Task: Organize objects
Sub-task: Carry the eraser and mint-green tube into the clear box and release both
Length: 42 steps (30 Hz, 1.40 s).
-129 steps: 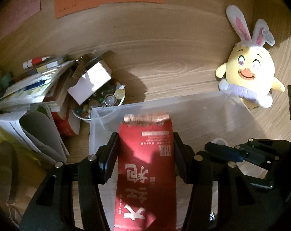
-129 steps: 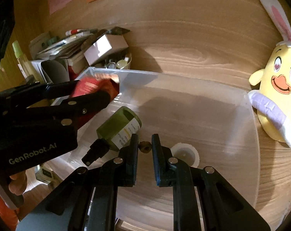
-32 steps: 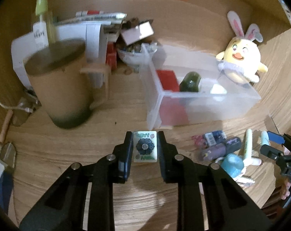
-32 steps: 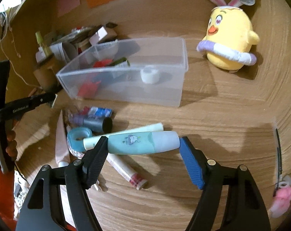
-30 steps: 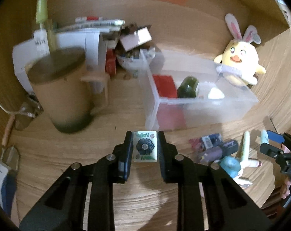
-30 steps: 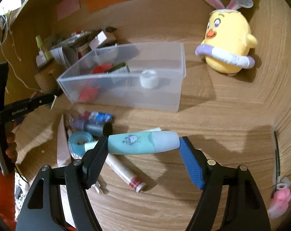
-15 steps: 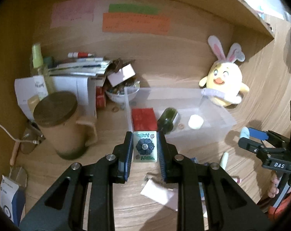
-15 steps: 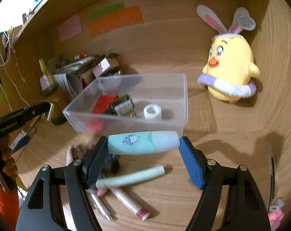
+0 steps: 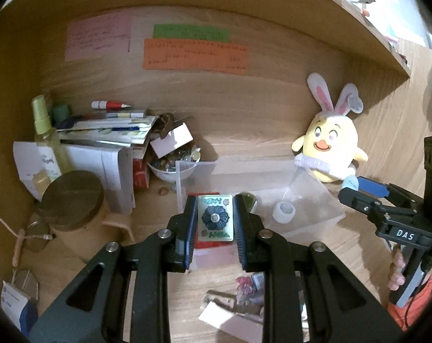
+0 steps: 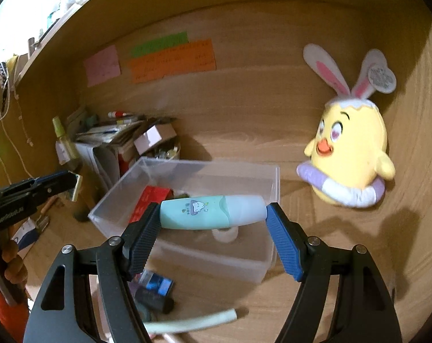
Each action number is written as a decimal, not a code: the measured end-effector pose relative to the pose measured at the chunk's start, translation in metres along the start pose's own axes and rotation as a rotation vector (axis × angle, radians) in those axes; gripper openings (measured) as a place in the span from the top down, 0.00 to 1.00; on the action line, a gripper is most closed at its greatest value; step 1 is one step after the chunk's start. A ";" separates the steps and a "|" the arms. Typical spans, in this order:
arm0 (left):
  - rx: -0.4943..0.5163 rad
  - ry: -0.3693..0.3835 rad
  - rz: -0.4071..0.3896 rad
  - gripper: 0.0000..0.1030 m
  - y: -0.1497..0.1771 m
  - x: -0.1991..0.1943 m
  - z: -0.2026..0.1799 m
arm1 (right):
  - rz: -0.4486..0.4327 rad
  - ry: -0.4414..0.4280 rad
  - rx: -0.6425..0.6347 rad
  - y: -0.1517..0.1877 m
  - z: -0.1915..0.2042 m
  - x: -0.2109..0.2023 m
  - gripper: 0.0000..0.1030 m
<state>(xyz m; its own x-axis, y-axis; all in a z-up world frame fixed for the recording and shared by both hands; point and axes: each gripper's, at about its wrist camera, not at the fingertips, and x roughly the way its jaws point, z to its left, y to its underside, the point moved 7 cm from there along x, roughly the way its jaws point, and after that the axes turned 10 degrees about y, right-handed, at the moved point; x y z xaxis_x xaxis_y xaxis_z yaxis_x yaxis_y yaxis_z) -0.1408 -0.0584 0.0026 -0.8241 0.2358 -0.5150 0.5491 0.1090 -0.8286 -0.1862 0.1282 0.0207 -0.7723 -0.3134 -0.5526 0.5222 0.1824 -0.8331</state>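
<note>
Clear bin (image 10: 269,183) ahead: left gripper (image 9: 215,223) pinches card (image 9: 215,218), right gripper (image 10: 213,223) clamps mint highlighter (image 10: 210,211) endwise; next, lower both in, release.

The surface (image 10: 330,257) is matt wood with visible grain. The bin (image 10: 244,260) is clear, smooth plastic. The marker (image 10: 213,212) looks like glossy plastic, held between ribbed blue pads (image 10: 281,245) on the right tool (image 10: 213,238). The chick (image 10: 350,154) is soft plush cloth. The tile (image 9: 215,217) has a glossy face. Paper notes (image 9: 194,54) look matt.
</note>
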 end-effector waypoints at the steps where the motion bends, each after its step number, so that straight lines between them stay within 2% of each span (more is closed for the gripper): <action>1: -0.001 0.001 -0.001 0.77 -0.002 0.002 0.000 | 0.001 0.002 -0.002 -0.003 0.001 0.003 0.31; 7: -0.030 0.063 0.056 0.77 -0.006 0.029 0.003 | 0.031 0.001 -0.020 -0.012 0.007 0.028 0.31; 18: -0.010 0.030 0.169 0.77 0.014 0.080 0.007 | 0.165 0.000 -0.062 0.017 0.021 0.082 0.31; 28: 0.018 -0.005 0.218 0.77 0.027 0.100 0.008 | 0.220 -0.005 -0.074 0.030 0.025 0.098 0.31; 42: 0.026 -0.014 0.244 0.76 0.034 0.105 0.007 | 0.223 0.034 -0.103 0.031 0.029 0.102 0.29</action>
<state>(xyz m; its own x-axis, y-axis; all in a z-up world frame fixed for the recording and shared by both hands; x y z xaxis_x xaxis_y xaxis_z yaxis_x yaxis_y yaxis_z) -0.2097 -0.0371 -0.0813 -0.6693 0.2389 -0.7035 0.7287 0.0260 -0.6844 -0.2386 0.0751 -0.0611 -0.6546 -0.2238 -0.7221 0.6428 0.3379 -0.6874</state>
